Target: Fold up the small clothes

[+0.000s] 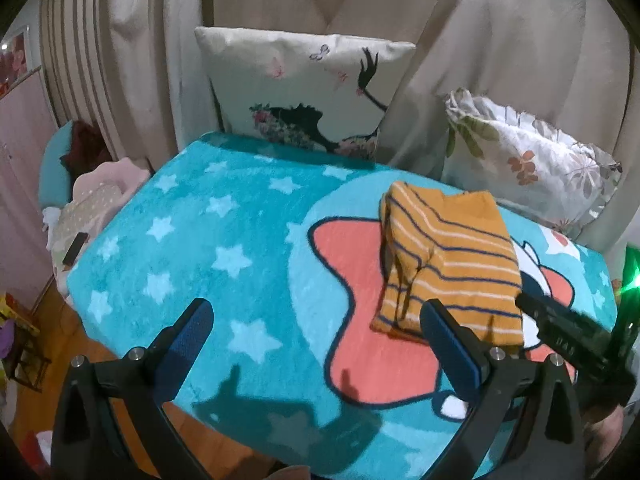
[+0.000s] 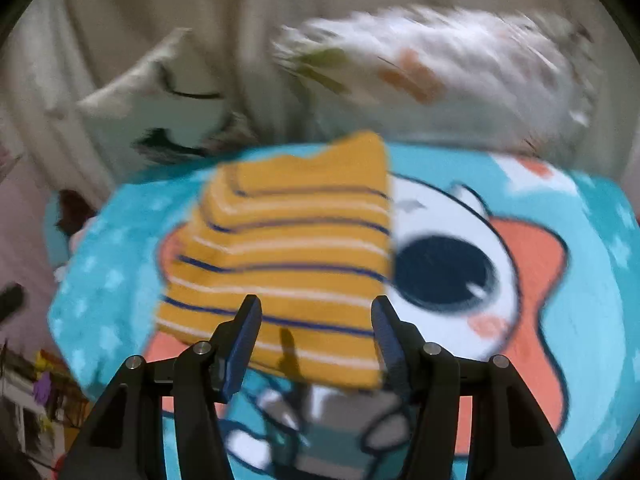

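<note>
A small orange garment with white and navy stripes (image 1: 448, 264) lies folded on the turquoise star blanket (image 1: 200, 240), over its cartoon print. My left gripper (image 1: 316, 332) is open and empty, hovering left of and in front of the garment. My right gripper (image 2: 316, 320) is open, just in front of the garment's near edge (image 2: 280, 272), holding nothing. The right gripper's black body shows at the right edge of the left wrist view (image 1: 572, 340). The right wrist view is motion-blurred.
A white cushion with a dancer print (image 1: 304, 92) and a floral pillow (image 1: 528, 160) lean against beige curtains behind the blanket. A pink and beige pile (image 1: 96, 196) lies at the left. Wooden floor (image 1: 52, 340) shows below the blanket's left edge.
</note>
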Demonstrator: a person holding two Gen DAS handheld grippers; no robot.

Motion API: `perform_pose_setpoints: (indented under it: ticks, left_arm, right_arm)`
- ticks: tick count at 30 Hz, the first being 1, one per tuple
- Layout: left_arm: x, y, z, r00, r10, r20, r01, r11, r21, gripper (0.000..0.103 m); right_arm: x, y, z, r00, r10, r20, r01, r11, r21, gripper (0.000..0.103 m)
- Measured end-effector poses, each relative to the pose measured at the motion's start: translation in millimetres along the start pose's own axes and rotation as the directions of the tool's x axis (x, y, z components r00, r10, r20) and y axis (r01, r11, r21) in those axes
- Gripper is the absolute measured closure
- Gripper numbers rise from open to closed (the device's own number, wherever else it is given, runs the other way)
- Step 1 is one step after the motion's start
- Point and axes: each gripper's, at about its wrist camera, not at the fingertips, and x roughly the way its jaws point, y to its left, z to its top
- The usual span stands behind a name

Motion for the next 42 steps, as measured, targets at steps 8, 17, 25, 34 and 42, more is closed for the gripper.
perform_pose_setpoints:
  ticks: [8,17,25,34,42]
  left_arm:
    - [5.6,25.8,-1.1,1.000,0.011,-0.029,-0.011,1.000,-0.007,0.000]
    - [41.4,46.2,21.1,0.997,-0.033,-0.071,0.033,0.999,-0.001,0.000]
    - [83.3,52.3,43.6,0.994,-0.014,-0.106,0.019,0.998,0.053,0.000]
    - [124.1,44.4,31.1,0.966,-0.093,-0.240,0.117,0.989,0.086,0.000]
    - [105.1,-4.0,22.0,0.961,-0.133,-0.242,0.173,0.973,0.150,0.000]
  right_arm:
    - [51.6,79.6,13.8,0.992,0.084,-0.095,-0.102,0.975,-0.197,0.076]
    - [134.8,107.4,31.1,0.974,-0.001,-0.227,-0.046,0.978,-0.203,0.071]
    - [122.4,99.3,36.9,0.970,0.006,-0.241,-0.041,0.989,-0.142,0.069]
    - [68.9,58.8,36.9,0.984,-0.127,-0.125,0.132,0.991,0.029,0.054]
    - [42.0,38.4,23.6,0.984,-0.162,-0.078,0.165,0.986,0.033,0.050]
